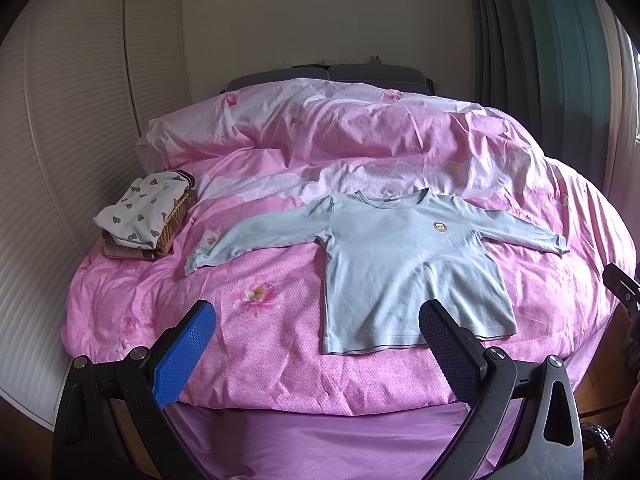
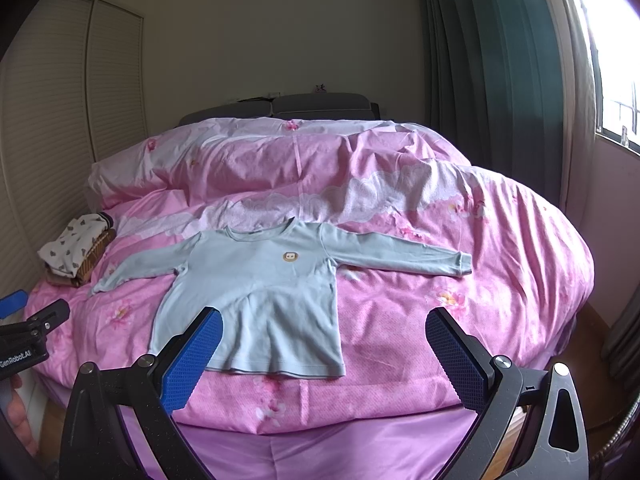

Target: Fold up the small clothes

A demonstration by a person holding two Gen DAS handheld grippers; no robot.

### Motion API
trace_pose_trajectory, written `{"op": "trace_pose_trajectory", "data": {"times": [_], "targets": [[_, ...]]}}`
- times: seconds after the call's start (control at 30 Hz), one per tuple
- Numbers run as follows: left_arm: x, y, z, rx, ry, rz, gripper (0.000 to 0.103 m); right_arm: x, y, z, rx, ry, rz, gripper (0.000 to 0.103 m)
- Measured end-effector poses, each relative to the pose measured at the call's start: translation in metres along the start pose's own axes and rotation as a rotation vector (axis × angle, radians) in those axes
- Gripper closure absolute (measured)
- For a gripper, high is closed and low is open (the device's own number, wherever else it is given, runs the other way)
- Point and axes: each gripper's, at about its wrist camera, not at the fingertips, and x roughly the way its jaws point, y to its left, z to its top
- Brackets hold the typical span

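Note:
A small light blue long-sleeved shirt [image 1: 400, 256] lies flat and face up on the pink bed, both sleeves spread out; it also shows in the right wrist view [image 2: 264, 296]. It has a small round badge [image 1: 439, 227] on the chest. My left gripper [image 1: 320, 320] is open and empty, hovering above the bed's near edge in front of the shirt's hem. My right gripper [image 2: 324, 332] is open and empty, also near the hem, to the right of the left one.
A stack of folded clothes [image 1: 144, 216] sits at the bed's left side, also in the right wrist view [image 2: 76, 252]. The pink duvet [image 1: 360, 132] is bunched at the far end. Louvred closet doors [image 1: 60, 120] stand left, green curtains [image 2: 500, 80] right.

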Motion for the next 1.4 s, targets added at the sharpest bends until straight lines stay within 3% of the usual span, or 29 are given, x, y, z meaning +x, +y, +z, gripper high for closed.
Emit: {"op": "trace_pose_trajectory", "data": {"times": [0.67, 0.9, 1.1, 1.4], "targets": [[0.010, -0.005, 0.010, -0.007, 0.006, -0.014, 0.000, 0.021, -0.009, -0.004, 0.040, 0.025, 0.005, 0.000], [0.028, -0.035, 0.037, 0.019, -0.012, -0.023, 0.000, 0.041, -0.032, 0.011, 0.093, 0.021, 0.041, 0.000], [0.055, -0.087, 0.072, 0.040, -0.046, -0.068, 0.000, 0.064, -0.082, 0.031, 0.177, -0.020, 0.018, 0.002], [0.125, -0.197, 0.110, 0.081, -0.060, -0.139, 0.000, 0.130, -0.178, 0.055, 0.277, -0.025, -0.038, 0.036]]}}
